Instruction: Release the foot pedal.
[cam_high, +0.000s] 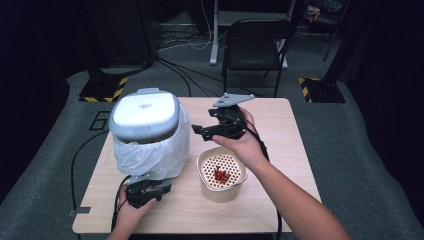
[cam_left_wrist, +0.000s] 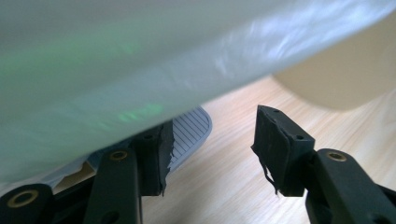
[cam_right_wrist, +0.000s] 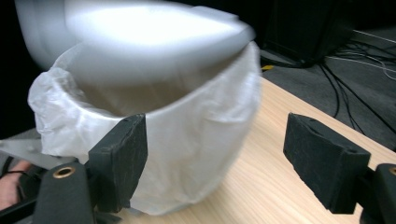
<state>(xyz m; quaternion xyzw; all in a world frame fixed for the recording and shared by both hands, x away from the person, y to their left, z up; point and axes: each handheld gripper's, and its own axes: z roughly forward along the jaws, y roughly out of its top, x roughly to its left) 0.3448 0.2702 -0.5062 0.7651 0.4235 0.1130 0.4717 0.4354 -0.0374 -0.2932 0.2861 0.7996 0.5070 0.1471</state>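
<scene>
Lower left of the high view, our left claw (cam_high: 145, 191) sits open at the bagged bin (cam_high: 150, 142) base. Our right claw (cam_high: 210, 131), centre frame, hangs open above the tabletop (cam_high: 280, 125), empty.

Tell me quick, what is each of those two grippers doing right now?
Left gripper: jaws open, nothing between them, by the foot of the white bag-lined pedal bin.
Right gripper: jaws open, holding nothing.

Bright tabletop, dark surroundings
Overhead light glares off the bin lid (cam_high: 144, 114); the liner bag (cam_left_wrist: 140, 70) close-up is blurred, with green reflections.
</scene>
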